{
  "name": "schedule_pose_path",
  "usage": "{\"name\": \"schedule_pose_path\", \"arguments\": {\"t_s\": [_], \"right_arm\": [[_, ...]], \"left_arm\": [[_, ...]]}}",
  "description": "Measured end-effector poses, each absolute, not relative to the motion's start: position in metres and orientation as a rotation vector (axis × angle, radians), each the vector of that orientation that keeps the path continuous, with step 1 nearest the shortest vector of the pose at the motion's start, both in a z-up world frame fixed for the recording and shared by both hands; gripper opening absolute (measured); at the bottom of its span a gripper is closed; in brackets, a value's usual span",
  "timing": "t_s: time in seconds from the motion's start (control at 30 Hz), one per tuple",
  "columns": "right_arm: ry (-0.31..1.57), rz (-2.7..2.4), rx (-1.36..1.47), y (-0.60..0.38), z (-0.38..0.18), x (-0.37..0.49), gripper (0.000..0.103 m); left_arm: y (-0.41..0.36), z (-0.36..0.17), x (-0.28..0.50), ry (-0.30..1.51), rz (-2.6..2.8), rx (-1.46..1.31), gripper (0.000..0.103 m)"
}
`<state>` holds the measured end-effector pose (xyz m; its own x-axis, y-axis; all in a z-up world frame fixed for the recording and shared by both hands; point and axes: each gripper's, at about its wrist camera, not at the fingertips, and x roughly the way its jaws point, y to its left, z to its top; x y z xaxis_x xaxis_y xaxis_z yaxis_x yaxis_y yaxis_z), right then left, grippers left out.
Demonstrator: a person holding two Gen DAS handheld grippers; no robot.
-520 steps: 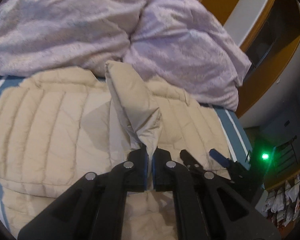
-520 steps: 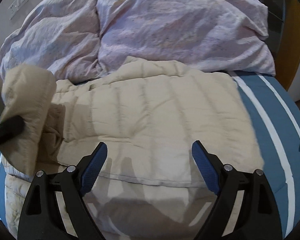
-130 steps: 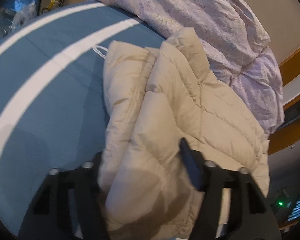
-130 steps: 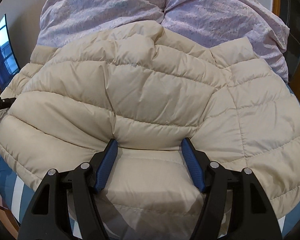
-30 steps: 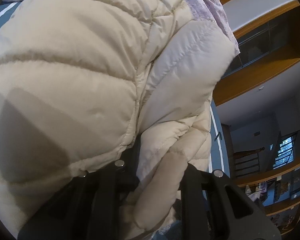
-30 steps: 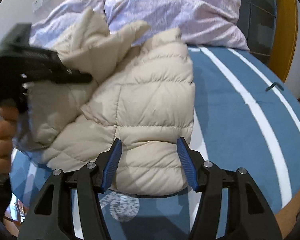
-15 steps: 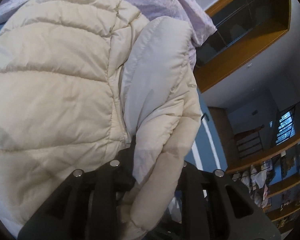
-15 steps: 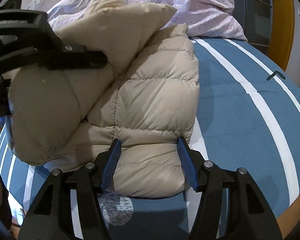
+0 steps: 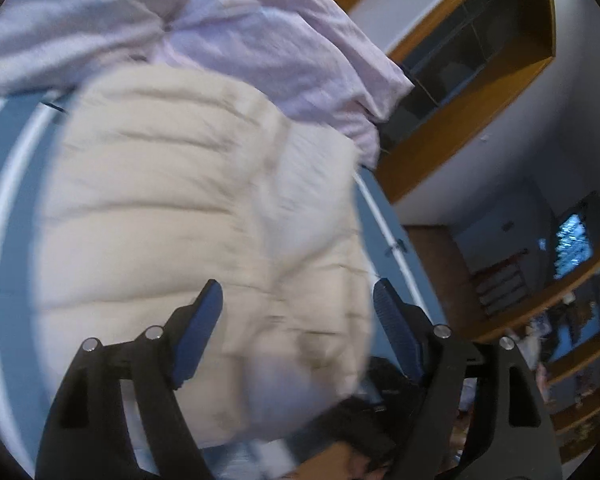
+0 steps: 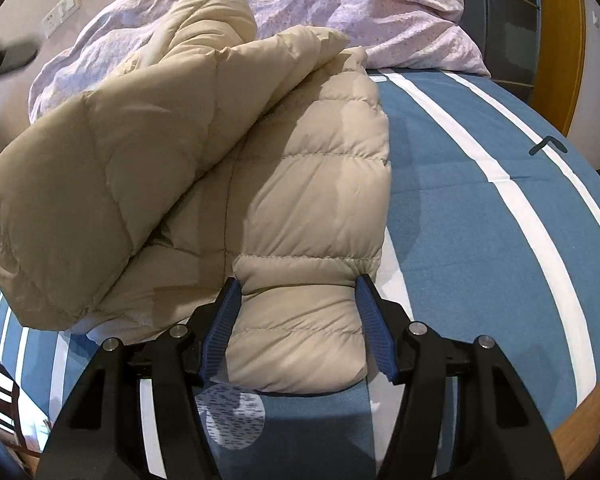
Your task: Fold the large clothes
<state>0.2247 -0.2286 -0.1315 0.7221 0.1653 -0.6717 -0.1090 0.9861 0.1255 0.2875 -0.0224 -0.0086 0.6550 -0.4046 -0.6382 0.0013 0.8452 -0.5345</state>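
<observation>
Right wrist: right gripper straddling beige jacket; left gripper wide, empty; lilac duvet behind

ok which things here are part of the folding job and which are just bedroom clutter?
Job:
- beige puffer jacket, folded on itself
- left gripper, open
- right gripper, open, straddling the jacket's lower end

Just there:
- lilac duvet
- striped blue bedsheet
- wooden shelving
</observation>
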Motion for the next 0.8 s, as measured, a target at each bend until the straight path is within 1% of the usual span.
{"name": "schedule_pose_path", "arguments": {"t_s": [0.17, 0.3, 0.43, 0.8], "right_arm": [[0.750, 0.141, 0.083, -0.227, -0.131, 0.224, 0.061], [0.748, 0.135, 0.083, -0.226, -0.131, 0.223, 0.061], [0.748, 0.137, 0.082, -0.226, -0.131, 0.223, 0.061], [0.745, 0.129, 0.109, -0.236, -0.126, 0.218, 0.062]], "left_arm": [[0.026, -0.012, 0.274, 0.793, -0.044, -0.461, 0.078], [0.049, -0.037, 0.275, 0.839, 0.047, -0.464, 0.078], [0.039, -0.059, 0.283, 0.876, 0.025, -0.473, 0.078], [0.002, -0.073, 0.298, 0.890, 0.003, -0.391, 0.080]]}}
